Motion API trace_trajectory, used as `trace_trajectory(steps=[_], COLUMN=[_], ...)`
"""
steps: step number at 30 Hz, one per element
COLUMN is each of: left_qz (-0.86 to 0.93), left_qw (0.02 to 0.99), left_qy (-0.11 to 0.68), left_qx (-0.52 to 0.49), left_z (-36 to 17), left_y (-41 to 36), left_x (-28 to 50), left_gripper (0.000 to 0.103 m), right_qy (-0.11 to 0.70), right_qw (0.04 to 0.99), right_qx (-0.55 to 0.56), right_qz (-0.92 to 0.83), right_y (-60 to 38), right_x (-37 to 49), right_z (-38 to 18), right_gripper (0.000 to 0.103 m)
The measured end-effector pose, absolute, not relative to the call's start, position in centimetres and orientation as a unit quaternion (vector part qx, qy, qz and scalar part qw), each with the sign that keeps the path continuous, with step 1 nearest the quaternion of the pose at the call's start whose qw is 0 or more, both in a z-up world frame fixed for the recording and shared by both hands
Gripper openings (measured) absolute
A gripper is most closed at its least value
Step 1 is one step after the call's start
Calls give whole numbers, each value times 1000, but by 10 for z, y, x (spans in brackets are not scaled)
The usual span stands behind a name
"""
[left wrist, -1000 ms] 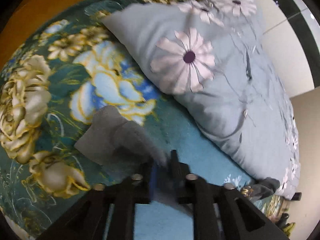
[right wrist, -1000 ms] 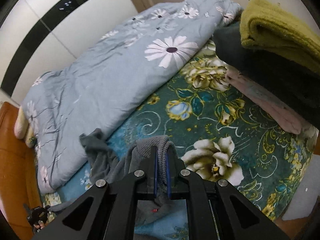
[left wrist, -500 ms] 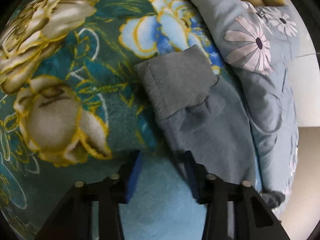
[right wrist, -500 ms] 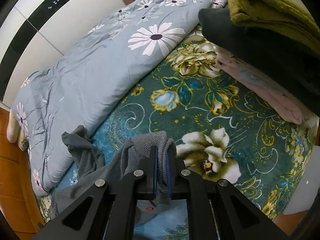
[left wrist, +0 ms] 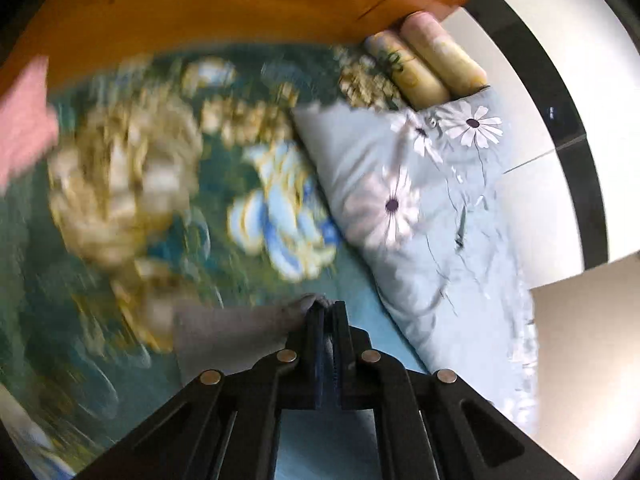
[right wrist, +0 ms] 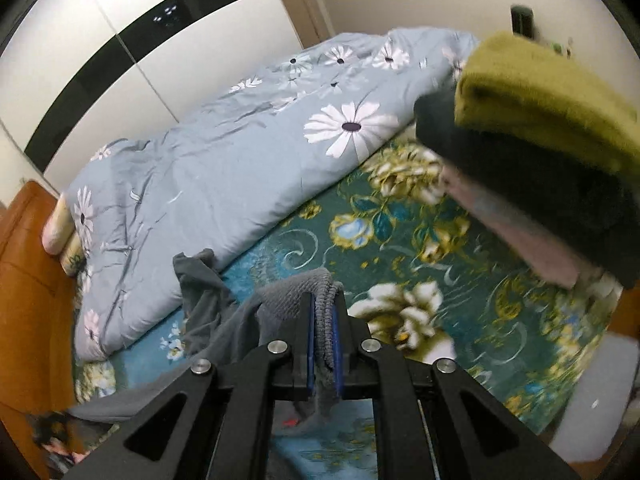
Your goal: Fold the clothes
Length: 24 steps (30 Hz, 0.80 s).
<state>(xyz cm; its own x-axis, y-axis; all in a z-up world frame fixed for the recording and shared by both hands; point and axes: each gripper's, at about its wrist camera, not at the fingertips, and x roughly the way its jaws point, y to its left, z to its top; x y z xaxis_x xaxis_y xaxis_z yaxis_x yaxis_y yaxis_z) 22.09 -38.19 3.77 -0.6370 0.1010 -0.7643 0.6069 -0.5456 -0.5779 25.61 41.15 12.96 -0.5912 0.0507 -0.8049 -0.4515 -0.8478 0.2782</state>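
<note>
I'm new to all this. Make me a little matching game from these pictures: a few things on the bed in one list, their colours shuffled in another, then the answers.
Things:
1. top garment of the folded stack
2. duvet with daisies
3. garment held in the right gripper
4. headboard

Colours:
A. grey
B. orange-brown
C. olive green
D. pale blue

Pairs: 1-C, 2-D, 3-A, 4-B

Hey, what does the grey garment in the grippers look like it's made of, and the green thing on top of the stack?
Grey garment: looks like soft matte knit, probably cotton jersey; a ribbed cuff shows where the right gripper pinches it. Green folded item: fuzzy, thick pile, likely fleece or terry, though blur leaves that open.
</note>
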Motion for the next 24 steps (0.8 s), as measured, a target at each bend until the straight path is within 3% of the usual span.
trace_trajectory(steps=[6,12,13,18,24], left_qz=[-740,-763,-777,-829,-792], left_qw=[216,190,176,119,167], left_qy=[419,411,415,422,436], left_qx=[480,461,440,348,392], left_z=[-14,9,25,93,45], left_y=[-363,-334,-335,-344,-351], left_x=[125,99,100,119,162], left_gripper=[4,4,4,4,4], right_qy=[253,249,241,231,209], right_qw=[151,153,158,149,112], right_qx=[-476,-455,-435,-379,-474], right_qz=[829,841,853,884,848], right_y=[423,434,438,457,432], right_x=[196,178,179,188,161], right_z=[79,94,111,168,98], right_gripper=[7,7,1,1,1])
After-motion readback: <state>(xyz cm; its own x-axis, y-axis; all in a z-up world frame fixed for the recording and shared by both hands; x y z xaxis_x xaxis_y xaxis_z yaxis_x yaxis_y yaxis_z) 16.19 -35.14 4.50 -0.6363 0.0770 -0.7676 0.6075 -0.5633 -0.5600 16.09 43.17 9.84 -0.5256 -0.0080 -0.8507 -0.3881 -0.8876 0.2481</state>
